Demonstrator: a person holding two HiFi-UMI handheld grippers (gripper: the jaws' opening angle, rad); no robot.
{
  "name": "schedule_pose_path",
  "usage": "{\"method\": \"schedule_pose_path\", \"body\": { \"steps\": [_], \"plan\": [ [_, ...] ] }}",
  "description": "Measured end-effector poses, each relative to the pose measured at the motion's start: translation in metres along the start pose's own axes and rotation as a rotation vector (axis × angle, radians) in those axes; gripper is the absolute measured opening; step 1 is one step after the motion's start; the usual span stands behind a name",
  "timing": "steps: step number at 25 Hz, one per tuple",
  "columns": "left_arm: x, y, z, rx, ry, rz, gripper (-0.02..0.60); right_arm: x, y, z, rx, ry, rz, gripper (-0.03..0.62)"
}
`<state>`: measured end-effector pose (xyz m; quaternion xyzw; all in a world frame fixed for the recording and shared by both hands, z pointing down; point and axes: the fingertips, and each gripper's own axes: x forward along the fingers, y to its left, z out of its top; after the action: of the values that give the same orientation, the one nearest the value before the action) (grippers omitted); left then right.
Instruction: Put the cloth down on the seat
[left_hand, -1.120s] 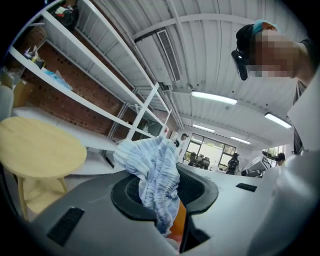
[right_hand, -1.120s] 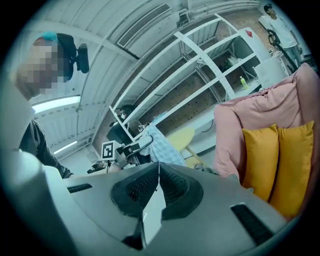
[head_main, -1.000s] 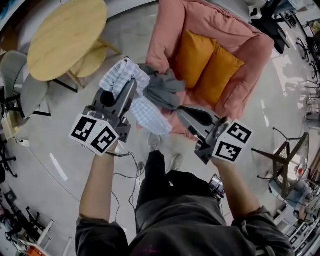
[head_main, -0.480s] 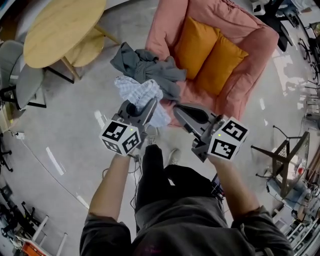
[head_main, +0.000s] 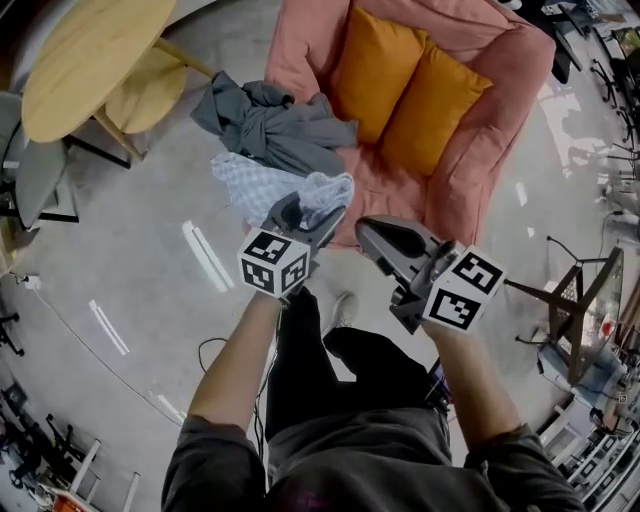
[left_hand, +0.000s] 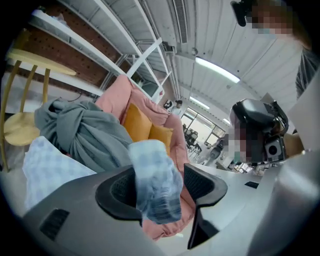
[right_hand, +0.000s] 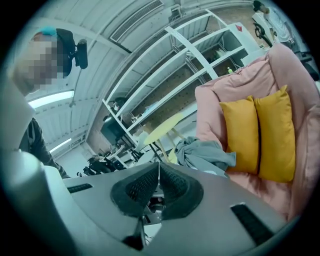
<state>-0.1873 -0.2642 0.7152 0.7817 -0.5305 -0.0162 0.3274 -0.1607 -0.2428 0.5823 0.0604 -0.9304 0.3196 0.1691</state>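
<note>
A pale blue checked cloth (head_main: 262, 186) hangs off the front left corner of the pink armchair (head_main: 490, 130), below a bundled grey cloth (head_main: 272, 124). My left gripper (head_main: 312, 214) is at the checked cloth's lower end and its jaws are opening. In the left gripper view a fold of the checked cloth (left_hand: 152, 185) lies between the jaws against the left pad, with a gap to the right pad. My right gripper (head_main: 366, 231) is shut and empty, just right of the left one. Two orange cushions (head_main: 405, 90) fill the seat's back.
A round wooden table (head_main: 85, 55) and a wooden stool (head_main: 150, 90) stand at the far left, with a grey chair (head_main: 20, 170) beside them. A cable (head_main: 215, 345) lies on the floor by the person's feet (head_main: 345, 310). A metal frame (head_main: 570, 300) stands at the right.
The left gripper has come down and to the right, closer to the right gripper. The grey cloth has left the grippers and lies on the armchair's corner. The left jaws have widened.
</note>
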Motion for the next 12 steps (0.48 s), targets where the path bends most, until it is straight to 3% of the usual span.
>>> {"method": "schedule_pose_path", "body": {
  "steps": [3,6,10,12],
  "plan": [
    [0.005,-0.011,-0.014,-0.01,0.017,-0.035,0.322,-0.002,-0.013,-0.009,0.019,-0.001,-0.01,0.017],
    [-0.002,-0.017,-0.01,0.0,0.001,-0.013,0.322,-0.006,-0.017,-0.01,0.032,-0.006,-0.008,0.017],
    [-0.028,-0.026,0.042,0.055,-0.074,0.032,0.322,-0.015,-0.005,0.012,-0.003,-0.039,0.001,0.017],
    [-0.042,-0.042,0.079,0.117,-0.105,0.041,0.287,-0.023,0.005,0.032,-0.029,-0.065,0.006,0.017]
  ]
}}
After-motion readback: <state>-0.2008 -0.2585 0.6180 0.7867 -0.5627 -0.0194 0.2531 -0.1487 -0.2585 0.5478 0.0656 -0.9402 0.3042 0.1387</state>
